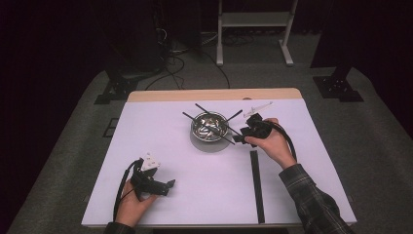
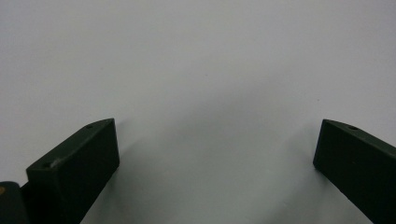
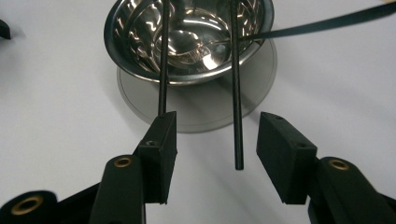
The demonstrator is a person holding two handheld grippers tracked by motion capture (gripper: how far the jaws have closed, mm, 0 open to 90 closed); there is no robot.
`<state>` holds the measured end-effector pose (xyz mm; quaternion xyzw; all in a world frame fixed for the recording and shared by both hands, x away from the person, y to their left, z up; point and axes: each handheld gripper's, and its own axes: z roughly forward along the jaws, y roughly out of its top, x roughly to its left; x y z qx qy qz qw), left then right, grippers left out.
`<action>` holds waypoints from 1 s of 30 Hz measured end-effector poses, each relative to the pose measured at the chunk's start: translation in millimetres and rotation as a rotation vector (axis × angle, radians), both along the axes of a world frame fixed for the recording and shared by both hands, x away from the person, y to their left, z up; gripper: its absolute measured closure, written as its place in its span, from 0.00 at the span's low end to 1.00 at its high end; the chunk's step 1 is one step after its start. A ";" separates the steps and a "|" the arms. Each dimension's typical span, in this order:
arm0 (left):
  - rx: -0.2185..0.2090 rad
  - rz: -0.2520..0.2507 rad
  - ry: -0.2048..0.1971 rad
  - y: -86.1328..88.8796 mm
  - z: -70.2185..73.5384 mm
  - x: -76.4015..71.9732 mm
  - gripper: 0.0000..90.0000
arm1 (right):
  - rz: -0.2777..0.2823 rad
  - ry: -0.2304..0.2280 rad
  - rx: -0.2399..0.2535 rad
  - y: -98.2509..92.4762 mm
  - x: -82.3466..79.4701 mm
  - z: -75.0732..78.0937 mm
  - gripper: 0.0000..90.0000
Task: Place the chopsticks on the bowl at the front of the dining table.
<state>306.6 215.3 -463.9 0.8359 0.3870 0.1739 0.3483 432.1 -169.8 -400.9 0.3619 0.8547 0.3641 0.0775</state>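
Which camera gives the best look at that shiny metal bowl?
The right gripper view: the bowl is close, its reflective inside clear, two black sticks lying across it. The high view shows it small; the left gripper view faces bare table.

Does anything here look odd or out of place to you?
Mostly the thin black sticks: they lie propped across the metal bowl, jutting past its rim at different angles rather than lying inside. One stick's free end lies between the open jaws of the right gripper. Nothing looks spilled or broken.

A long black strip (image 1: 256, 185) is laid on the white table cover (image 1: 160, 146), nearer the person than the right claw (image 1: 237, 138); a grey disc (image 3: 140, 100) is seen just ahead of it.
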 end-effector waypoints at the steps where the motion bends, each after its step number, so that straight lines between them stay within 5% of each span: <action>1: 0.000 0.000 0.000 0.0 0.0 0.0 0.00 | 0.001 0.001 -0.001 -1.1 -0.2 -0.7 0.52; 30: 0.000 0.000 0.000 0.0 0.0 0.0 0.00 | 0.065 0.017 0.020 -4.8 -17.5 -6.5 0.53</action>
